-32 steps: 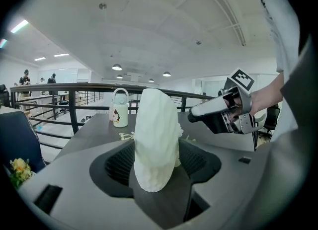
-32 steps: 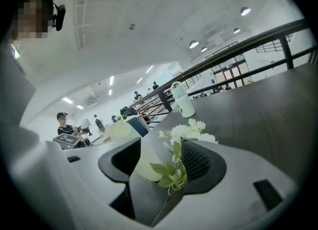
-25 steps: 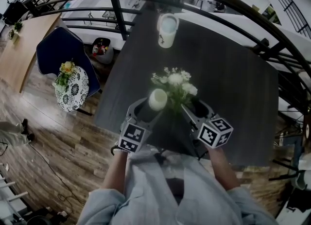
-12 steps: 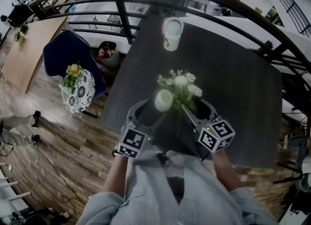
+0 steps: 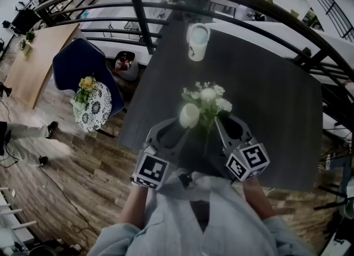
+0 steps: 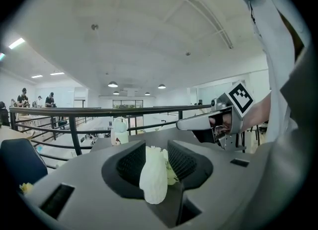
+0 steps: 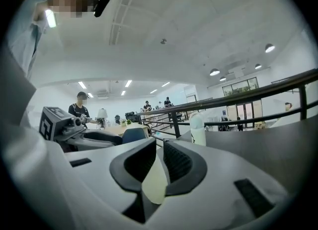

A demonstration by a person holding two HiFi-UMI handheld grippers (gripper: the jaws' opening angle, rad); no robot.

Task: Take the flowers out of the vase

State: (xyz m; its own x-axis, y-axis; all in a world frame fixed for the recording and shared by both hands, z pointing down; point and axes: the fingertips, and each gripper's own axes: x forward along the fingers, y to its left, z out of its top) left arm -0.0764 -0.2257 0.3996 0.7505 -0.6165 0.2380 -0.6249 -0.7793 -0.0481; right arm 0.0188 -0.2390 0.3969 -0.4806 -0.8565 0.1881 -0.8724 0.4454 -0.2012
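As my left tongs point(image 6: 156, 149) have just clamped the white oval vase point(image 6: 153, 182), my right tongs point(image 7: 160, 147) seemingly the white flowers' point(image 5: 208, 95) stems point(image 7: 155, 184), yanking may snap them.

The left claw point(image 6: 155, 149) is closing its jaws from the wide setting seen earlier onto the white vase point(image 6: 153, 180). The right claw point(image 7: 160, 153) is closing likewise, its jaws pinching the flower stems point(image 7: 155, 184).
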